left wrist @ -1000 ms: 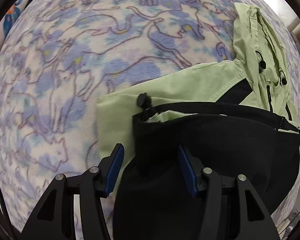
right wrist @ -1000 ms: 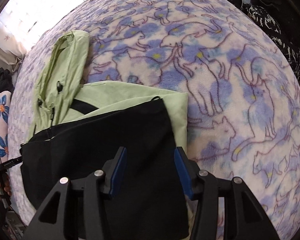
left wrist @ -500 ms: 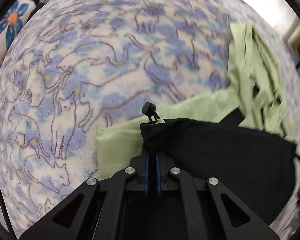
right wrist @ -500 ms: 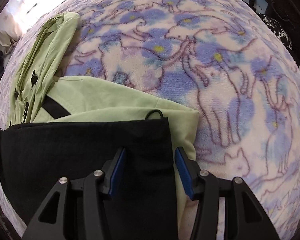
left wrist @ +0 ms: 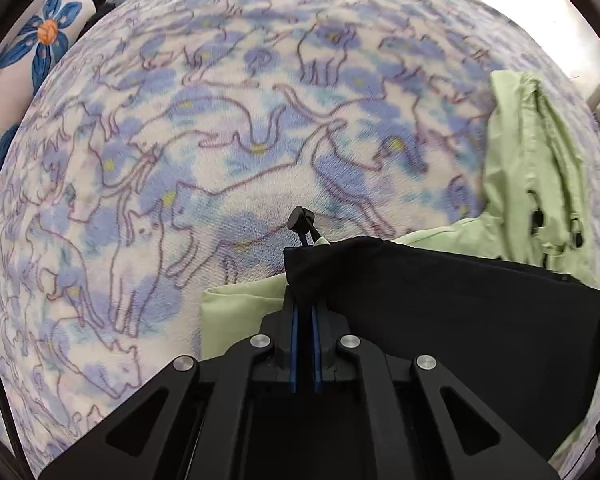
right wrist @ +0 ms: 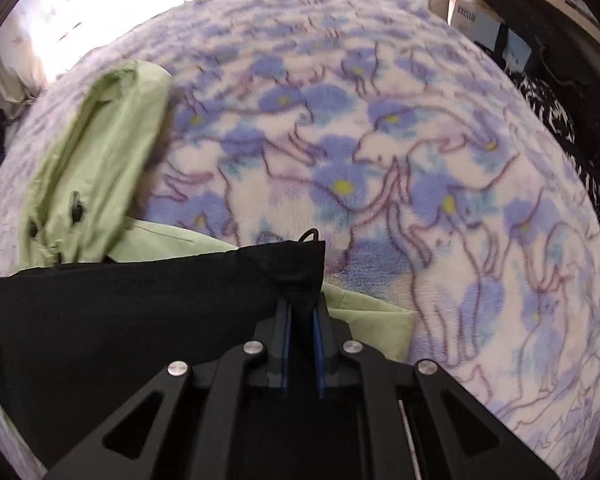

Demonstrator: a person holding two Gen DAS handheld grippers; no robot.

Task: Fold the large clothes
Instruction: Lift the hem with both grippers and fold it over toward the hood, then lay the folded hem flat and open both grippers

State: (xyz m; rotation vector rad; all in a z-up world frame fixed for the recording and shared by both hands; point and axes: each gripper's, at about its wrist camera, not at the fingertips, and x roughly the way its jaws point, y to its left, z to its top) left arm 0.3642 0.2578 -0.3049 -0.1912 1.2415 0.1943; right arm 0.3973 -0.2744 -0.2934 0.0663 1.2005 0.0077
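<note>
- Jacket (left wrist: 452,320), black over light green, lies partly folded on a blanket (left wrist: 220,140) printed with blue cats; the black panel sits on top of the green layers.
- Left hand-held gripper (left wrist: 303,312): jaws pressed together, pinching the black panel's left corner; blue pads (left wrist: 294,344) almost touching, cloth between them.
- Black cord toggle (left wrist: 300,218) sticks up just beyond that corner.
- Green layer (left wrist: 240,312) shows under and to the left of the left gripper.
- Hood (left wrist: 536,168), light green, lies off to the right in the left wrist view, with dark toggles on it; blurred.
- Right hand-held gripper (right wrist: 302,312): jaws have just been closing, now pinching the black panel's right corner (right wrist: 296,264); cloth bunched between the pads.
- Small black cord loop (right wrist: 309,234) pokes out above that corner.
- Green edge (right wrist: 368,312) sits just right of the right gripper, on the blanket (right wrist: 420,160).
- Hood (right wrist: 96,160) at left in the right wrist view, blurred.
- Flower-print fabric (left wrist: 40,40) at the far left edge beyond the blanket.
</note>
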